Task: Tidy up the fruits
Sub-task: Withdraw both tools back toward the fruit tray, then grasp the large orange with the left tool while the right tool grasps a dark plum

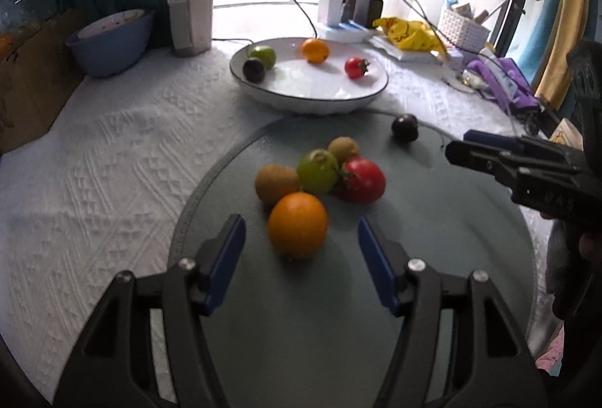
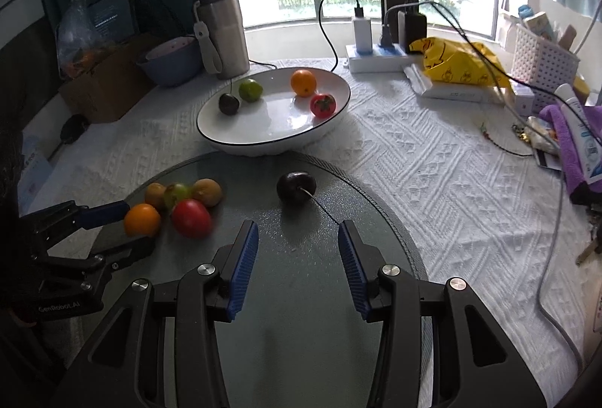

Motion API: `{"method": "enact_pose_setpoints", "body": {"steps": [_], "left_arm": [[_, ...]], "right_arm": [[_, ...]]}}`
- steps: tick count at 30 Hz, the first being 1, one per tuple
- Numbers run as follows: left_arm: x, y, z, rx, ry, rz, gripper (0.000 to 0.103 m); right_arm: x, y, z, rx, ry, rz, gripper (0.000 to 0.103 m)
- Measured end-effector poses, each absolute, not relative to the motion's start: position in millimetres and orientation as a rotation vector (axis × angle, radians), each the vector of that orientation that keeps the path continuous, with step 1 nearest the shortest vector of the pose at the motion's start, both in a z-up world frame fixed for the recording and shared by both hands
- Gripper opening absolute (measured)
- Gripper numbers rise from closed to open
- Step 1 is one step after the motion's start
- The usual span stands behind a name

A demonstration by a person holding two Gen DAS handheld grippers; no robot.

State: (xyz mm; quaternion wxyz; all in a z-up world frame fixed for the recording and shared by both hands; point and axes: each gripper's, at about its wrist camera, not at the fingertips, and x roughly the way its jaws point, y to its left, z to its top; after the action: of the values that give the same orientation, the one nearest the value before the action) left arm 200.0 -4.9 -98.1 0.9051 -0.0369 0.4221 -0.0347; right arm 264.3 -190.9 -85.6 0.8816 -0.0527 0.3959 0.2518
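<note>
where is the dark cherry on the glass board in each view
Left wrist view: the dark cherry sits right of centre at the far edge of the glass board, apart from the fruit cluster.
Right wrist view: the cherry is near the centre, just ahead of the right gripper, stem pointing right.
Shared landmark: the white bowl lies just beyond it in both.

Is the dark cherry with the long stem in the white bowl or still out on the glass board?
Out. The long-stemmed dark cherry lies alone on the round glass board, short of the white bowl.
</note>
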Motion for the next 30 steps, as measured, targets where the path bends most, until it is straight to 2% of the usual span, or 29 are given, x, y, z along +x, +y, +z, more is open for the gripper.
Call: {"method": "enact_pose_setpoints", "body": {"steps": [10,11,12,18,24,25,27,30], "left_arm": [[210,-9,-106,-0.042,0.880,-0.058,0.063],[210,-11,-106,-0.031,0.876,-0.051,0.061],[210,-11,-106,-0.025,0.874,-0.046,0.052],[209,-12,-106,-0.015,0.868,-0.039,0.035],[208,-10,-106,-0.025,0.864,-0.046,0.034],[208,-10,-105,-0.027,0.864,-0.047,0.034],[207,-10,-105,-0.032,0.864,-0.051,0.034],[204,-9,-104,-0.041,0.865,-0.058,0.034]], "right_arm": [[300,-178,-93,-0.157,0.845,0.573,0.047],[304,-177,-94,-0.162,0.848,0.579,0.047],[306,-175,-95,-0.168,0.851,0.585,0.047],[316,-169,-104,-0.174,0.883,0.601,0.047],[317,-163,-105,-0.193,0.882,0.601,0.046],[317,-162,-105,-0.193,0.881,0.604,0.044],[317,-161,-106,-0.195,0.882,0.608,0.034],[314,-160,-105,-0.202,0.879,0.606,0.031]]}}
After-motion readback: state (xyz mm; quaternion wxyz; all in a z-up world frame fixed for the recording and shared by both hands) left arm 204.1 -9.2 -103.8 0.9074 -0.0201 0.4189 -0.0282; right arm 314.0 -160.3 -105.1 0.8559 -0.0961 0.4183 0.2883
